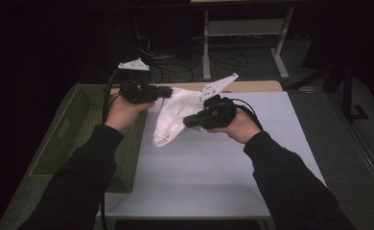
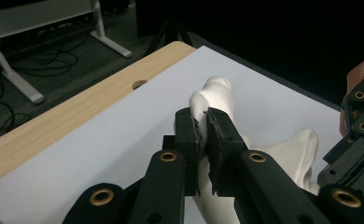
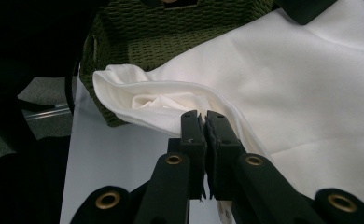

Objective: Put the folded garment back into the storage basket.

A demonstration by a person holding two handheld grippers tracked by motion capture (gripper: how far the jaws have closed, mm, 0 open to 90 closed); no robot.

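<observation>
Left gripper (image 1: 168, 91): jaws closed on a fold of the white cloth (image 1: 175, 115). In the left gripper view (image 2: 202, 133) the fabric is pinched flat between the two black jaws, with a rounded hump of cloth (image 2: 213, 95) standing up just beyond the tips and more of it running down below and to the right of them.

Right gripper (image 1: 186, 122): jaws closed on the same cloth. In the right gripper view (image 3: 202, 122) the jaws clamp a hemmed edge; the cloth (image 3: 273, 79) spreads wide above and to the right of the tips, and a rolled, open fold sits just left of and above them.

Cloth position: held up between the two sets of jaws, above the white surface (image 1: 233, 163). From the high view it hangs from the left jaws, sags toward the right jaws, and its lower rolled end droops below and to the left of the right jaws. Whether that end touches the surface, cannot tell.

The two grippers sit near each other; the right gripper's black linkage (image 2: 357, 140) shows at the right edge of the left gripper view, beyond the cloth.

Green woven basket (image 1: 79, 129): stands on the surface to the left of the left jaws, under the person's left forearm. In the right gripper view its wall (image 3: 171, 37) lies behind the cloth, beyond the jaw tips.
</observation>
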